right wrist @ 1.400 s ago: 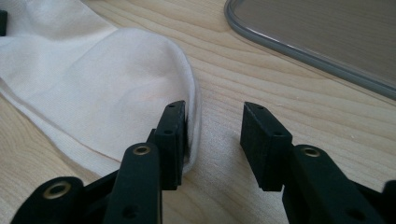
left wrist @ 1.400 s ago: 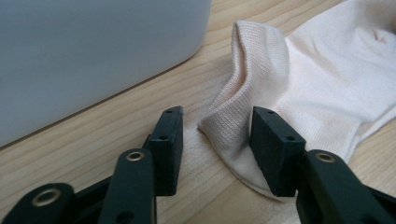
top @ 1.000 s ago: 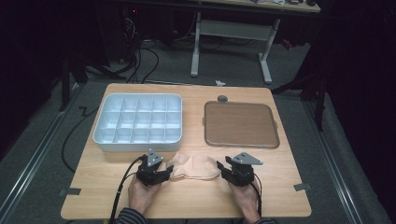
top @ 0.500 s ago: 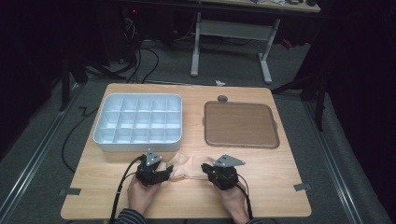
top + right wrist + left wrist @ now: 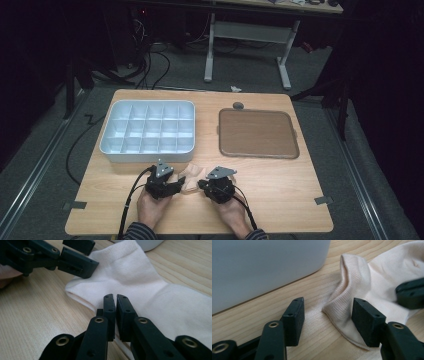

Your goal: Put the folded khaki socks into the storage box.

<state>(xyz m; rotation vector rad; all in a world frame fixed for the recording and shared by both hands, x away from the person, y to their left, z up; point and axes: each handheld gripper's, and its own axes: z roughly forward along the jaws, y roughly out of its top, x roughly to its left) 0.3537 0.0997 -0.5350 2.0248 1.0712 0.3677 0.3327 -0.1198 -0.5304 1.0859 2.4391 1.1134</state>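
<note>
Right gripper (image 5: 115, 298) now pinched onto pale cream ankle sock (image 5: 140, 290).
Jaws just closed, fabric apparently nipped; left gripper (image 5: 327, 312) gapes around cuff, ungripped; fold can start.

On the counter (image 5: 300, 200) the compartment tray (image 5: 147, 131) lies at the far left; the flat board (image 5: 257, 133) sits to its right, apart; the sock (image 5: 189, 181) lies before them, between the left tool (image 5: 172, 186) and right tool (image 5: 202, 184).

High overhead view; two close tongs cameras, sharing the sock (image 5: 372, 287).
</note>
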